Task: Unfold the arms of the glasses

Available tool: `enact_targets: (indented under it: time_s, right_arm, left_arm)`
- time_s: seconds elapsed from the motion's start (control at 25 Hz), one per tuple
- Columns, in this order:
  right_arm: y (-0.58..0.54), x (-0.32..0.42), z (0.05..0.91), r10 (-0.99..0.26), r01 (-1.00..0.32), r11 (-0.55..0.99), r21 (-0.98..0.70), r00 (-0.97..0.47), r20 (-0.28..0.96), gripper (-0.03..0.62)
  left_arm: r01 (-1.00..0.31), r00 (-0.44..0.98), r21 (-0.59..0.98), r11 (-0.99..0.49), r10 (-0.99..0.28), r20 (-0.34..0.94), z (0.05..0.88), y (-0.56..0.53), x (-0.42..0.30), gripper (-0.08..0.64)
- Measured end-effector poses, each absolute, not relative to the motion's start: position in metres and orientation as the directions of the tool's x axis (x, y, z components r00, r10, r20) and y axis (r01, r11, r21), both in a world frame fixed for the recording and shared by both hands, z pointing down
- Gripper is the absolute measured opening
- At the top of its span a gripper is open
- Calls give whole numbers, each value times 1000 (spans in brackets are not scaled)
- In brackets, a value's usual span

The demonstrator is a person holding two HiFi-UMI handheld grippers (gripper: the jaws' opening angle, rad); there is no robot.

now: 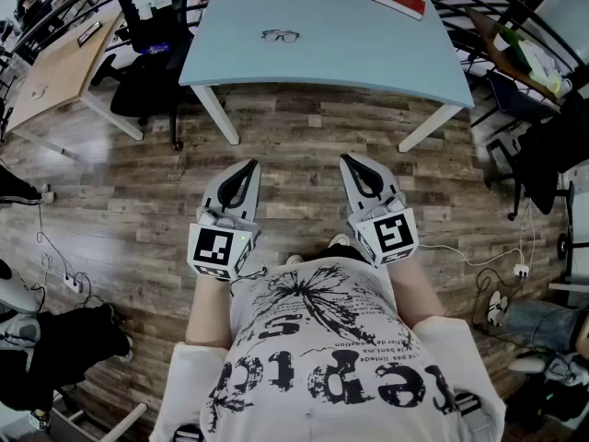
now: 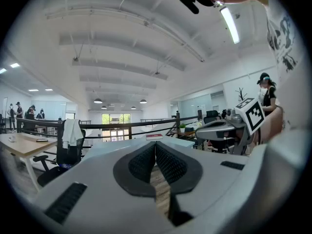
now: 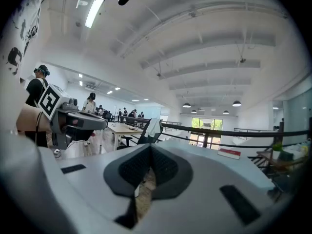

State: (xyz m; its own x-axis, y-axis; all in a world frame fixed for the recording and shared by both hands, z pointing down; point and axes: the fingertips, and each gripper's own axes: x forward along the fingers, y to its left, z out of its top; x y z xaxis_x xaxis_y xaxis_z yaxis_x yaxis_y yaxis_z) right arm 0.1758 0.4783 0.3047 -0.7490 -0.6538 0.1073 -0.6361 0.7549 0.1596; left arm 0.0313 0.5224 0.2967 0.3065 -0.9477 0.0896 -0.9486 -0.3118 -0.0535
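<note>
Head view: the glasses (image 1: 281, 35) lie on the pale blue surface (image 1: 386, 53), well apart from my left claw (image 1: 248, 166) and right claw (image 1: 350, 161), which hang over the wooden floor (image 1: 304, 145). I judge nothing has begun, and reaching the glasses comes first.

Left gripper view: my pads meet, with nothing between them.

Right gripper view: closed together too, holding nothing. I see no container on the surface, only a red book (image 1: 398, 0).

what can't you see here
Head view: dark-framed glasses on pale blue table, too small to tell if arms are folded.
Head view: red flat object on its far edge, too small to identify.
Gripper views: glasses unseen; left hand-held gripper and right hand-held gripper block part of the tabletop.
</note>
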Motion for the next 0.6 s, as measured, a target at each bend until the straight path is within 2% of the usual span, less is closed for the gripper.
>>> enact_targets:
  time_s: [0.6]
  right_arm:
    - [490,152,320,-661,-646,750,141,-739,129,11]
  left_arm:
    - [-944,323,-32,-327,-942,88,304,533,18,18]
